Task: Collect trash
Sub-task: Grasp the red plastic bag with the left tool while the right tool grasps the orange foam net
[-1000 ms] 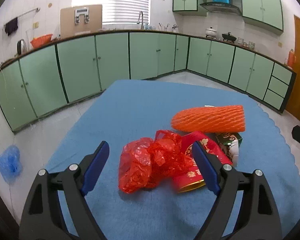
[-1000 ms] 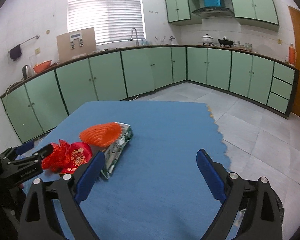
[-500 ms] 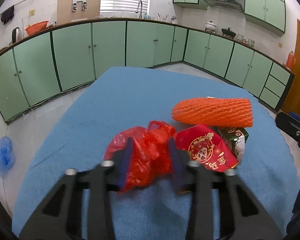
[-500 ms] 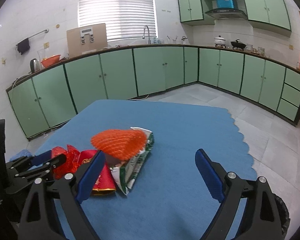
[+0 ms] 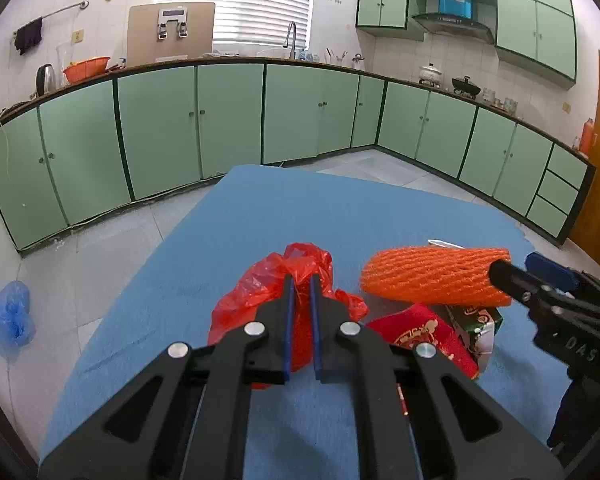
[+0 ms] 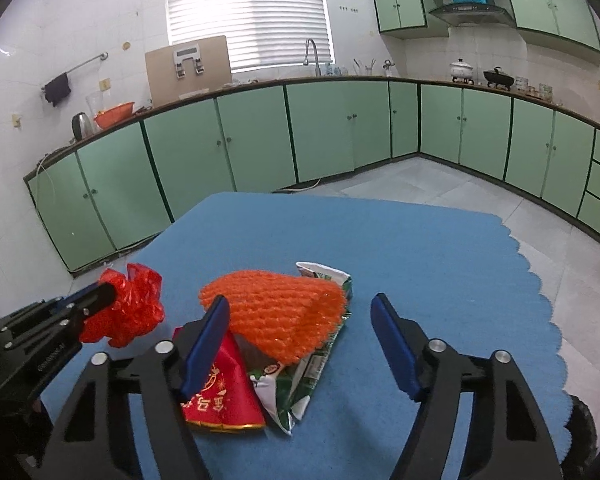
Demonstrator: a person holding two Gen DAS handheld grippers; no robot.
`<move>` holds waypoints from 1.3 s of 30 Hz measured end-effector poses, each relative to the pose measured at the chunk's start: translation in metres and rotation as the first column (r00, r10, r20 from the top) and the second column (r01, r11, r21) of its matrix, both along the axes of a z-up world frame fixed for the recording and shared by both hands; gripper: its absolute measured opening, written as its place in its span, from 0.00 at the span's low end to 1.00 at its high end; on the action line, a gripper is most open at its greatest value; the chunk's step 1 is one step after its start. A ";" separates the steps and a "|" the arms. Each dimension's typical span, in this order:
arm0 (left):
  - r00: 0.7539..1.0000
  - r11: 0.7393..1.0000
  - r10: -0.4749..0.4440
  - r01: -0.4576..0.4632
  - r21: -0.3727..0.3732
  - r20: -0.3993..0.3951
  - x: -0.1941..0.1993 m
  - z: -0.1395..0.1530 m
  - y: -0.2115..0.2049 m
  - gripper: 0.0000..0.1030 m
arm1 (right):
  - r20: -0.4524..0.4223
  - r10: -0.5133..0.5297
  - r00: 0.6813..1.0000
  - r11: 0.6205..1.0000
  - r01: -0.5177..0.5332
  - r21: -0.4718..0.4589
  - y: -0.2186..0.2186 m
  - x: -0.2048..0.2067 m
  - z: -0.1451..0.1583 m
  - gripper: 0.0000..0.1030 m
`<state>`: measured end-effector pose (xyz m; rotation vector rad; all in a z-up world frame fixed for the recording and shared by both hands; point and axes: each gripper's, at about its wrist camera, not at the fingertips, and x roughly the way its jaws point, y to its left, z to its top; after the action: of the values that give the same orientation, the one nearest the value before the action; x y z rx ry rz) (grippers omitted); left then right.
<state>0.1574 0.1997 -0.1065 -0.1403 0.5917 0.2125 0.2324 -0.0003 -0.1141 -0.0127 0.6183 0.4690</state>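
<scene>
The left gripper [image 5: 300, 284] is pinching a crumpled red plastic bag [image 5: 260, 292], its blue pads drawn nearly together with a fold of the thin film bunched between them; the jaws have just been closing onto it. In the right wrist view the same gripper [image 6: 110, 290] is showing at the left edge with the bag [image 6: 132, 312] gathered at its tip, the bag's lower part resting on the blue cloth-covered desk [image 6: 420, 248].

The right gripper [image 6: 300, 308] is standing with its jaws apart and has just been narrowing them; its blue pads are flanking an orange foam fruit net [image 6: 276, 312] without pressing on it. In the left wrist view its black tip [image 5: 512, 276] is sitting at the net's right end [image 5: 432, 276].

The net is lying across a green and white printed snack wrapper [image 6: 312, 368], which bears small print too fine to read. Just beside them, partly under the net, a red packet with gold trim [image 6: 220, 400] is lying flat, carrying gold Chinese characters and a round gold emblem that cannot be made out clearly. On the right gripper's black body the letters "DAS" [image 5: 578, 354] are showing.

On the floor to the left of the desk, a blue plastic shoe cover [image 5: 8, 316] is lying.
</scene>
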 end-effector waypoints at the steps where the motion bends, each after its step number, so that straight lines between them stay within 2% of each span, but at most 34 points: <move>1: 1.000 1.000 -0.001 0.001 0.004 0.000 0.001 -0.001 -0.001 0.06 | -0.011 0.008 1.000 1.000 -0.008 0.000 0.002 0.002 -0.002 0.60; 3: 1.000 1.000 -0.005 0.005 0.009 -0.003 0.004 -0.002 -0.002 0.06 | -0.029 0.021 0.999 1.000 -0.022 -0.007 0.004 0.003 -0.006 0.55; 9: 1.000 1.000 -0.006 0.006 -0.001 -0.015 0.005 -0.008 -0.002 0.06 | -0.070 0.066 0.995 0.998 -0.067 -0.008 0.006 0.001 -0.015 0.21; 13: 1.000 1.000 -0.005 0.005 -0.004 -0.015 0.005 -0.007 0.000 0.06 | -0.064 0.082 0.995 0.997 -0.082 -0.003 0.006 -0.001 -0.011 0.07; 24: 1.000 1.000 -0.011 0.011 0.008 0.022 -0.004 0.005 -0.007 0.06 | 0.007 0.087 0.996 0.995 -0.087 0.041 -0.004 -0.019 0.020 0.05; 39: 0.992 0.997 -0.081 0.080 0.017 0.092 -0.016 0.036 -0.045 0.06 | 0.079 0.013 0.997 0.999 -0.017 0.052 -0.041 -0.042 0.054 0.05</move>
<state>0.1410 0.1546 -0.0706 -0.1122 0.5026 0.1309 0.1900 -0.0416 -0.0605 0.0138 0.5288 0.4967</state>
